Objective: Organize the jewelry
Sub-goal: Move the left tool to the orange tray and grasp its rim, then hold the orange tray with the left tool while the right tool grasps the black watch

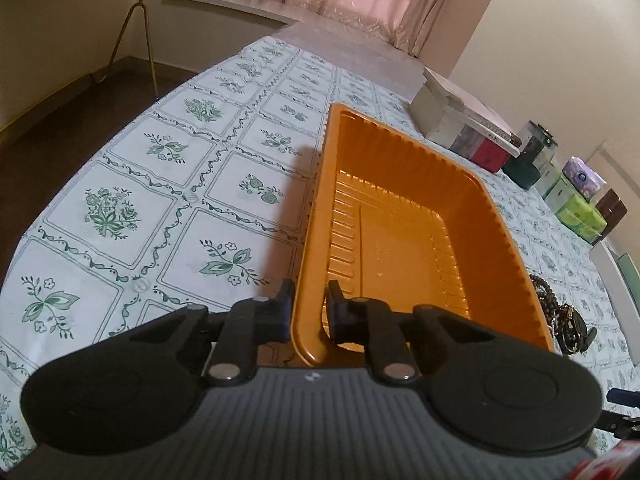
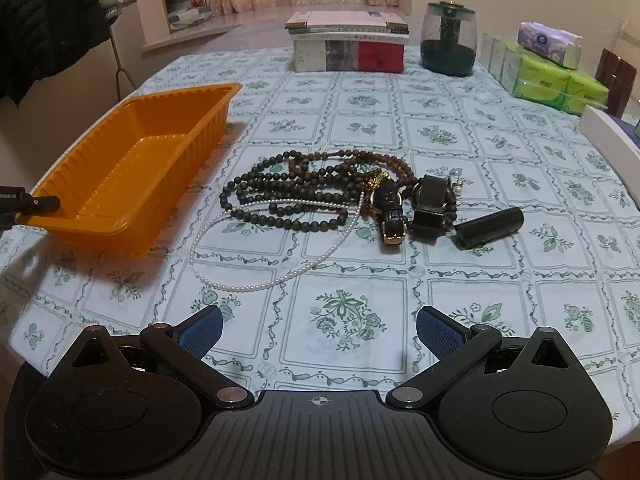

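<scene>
We are holding the right gripper [image 2: 319, 332] low over the tablecloth [image 2: 352, 360] with its blue-padded fingers [image 2: 436, 334] spread wide and nothing between them. Just ahead of it, the pearl necklace [image 2: 256, 258] is lying in a loose loop, its far end running under the dark bead strands [image 2: 288, 184]. We are judging both as light, limp and prone to snagging one another, so a pinch on the free near arc of the pearls looks safest; the smooth beads may slip from a shallow grip. Further on, beside the beads, the watch [image 2: 390, 208], a black band [image 2: 430, 208] and a small dark cylinder [image 2: 490, 226] are resting; these look stiffer and easier to clamp across the middle.

To the left, we are gripping the near wall of the orange tray [image 1: 400, 216] with the left gripper [image 1: 308, 304], one finger inside, one outside. The thin ribbed plastic probably flexes, and the tray looks empty.
</scene>
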{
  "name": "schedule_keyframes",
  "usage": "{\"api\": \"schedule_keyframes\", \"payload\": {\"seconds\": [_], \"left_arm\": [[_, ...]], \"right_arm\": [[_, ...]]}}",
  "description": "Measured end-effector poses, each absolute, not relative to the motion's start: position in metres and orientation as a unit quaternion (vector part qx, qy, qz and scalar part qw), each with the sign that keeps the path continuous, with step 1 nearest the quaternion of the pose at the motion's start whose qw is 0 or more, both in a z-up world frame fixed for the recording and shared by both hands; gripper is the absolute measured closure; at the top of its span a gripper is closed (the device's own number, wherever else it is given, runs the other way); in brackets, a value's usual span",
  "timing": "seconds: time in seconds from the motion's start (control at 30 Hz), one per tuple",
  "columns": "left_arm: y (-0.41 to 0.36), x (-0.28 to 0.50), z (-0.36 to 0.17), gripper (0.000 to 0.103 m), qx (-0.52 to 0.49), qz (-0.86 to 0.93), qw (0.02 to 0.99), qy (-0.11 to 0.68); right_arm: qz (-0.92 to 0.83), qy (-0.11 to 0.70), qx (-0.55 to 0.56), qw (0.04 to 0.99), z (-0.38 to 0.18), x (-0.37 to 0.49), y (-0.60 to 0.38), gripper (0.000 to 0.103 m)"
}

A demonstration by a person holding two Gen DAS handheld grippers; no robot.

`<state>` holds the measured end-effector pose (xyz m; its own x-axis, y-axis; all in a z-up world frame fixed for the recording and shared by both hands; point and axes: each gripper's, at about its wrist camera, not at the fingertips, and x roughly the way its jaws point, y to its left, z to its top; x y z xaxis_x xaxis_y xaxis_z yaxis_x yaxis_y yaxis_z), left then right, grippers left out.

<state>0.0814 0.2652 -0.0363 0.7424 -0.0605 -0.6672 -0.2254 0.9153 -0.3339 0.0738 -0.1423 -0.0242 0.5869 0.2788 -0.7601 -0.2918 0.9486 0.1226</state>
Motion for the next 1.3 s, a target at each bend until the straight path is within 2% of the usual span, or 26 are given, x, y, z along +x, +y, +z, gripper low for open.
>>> {"api": "schedule_keyframes", "payload": {"seconds": [0.97, 1.0, 1.07, 1.3], "left_arm": [[0.243, 0.114, -0.037, 0.088, -0.138, 0.048, 0.894, 0.424], [0.242, 0.114, -0.037, 0.089, -0.136, 0.046, 0.894, 0.425], [0.239, 0.114, -0.035, 0.099, -0.135, 0.042, 0.894, 0.426], [0.218, 0.110, -0.015, 0.100, -0.070, 0.047, 0.905, 0.416]], "right_arm": [[0.146, 0.412, 0.023, 0.899, -0.019, 0.075, -0.166, 0.000], [0.144, 0.412, 0.025, 0.899, -0.019, 0.075, -0.168, 0.000], [0.140, 0.413, 0.029, 0.899, -0.020, 0.076, -0.171, 0.000], [0.140, 0.413, 0.039, 0.899, -0.028, 0.079, -0.174, 0.000]]}}
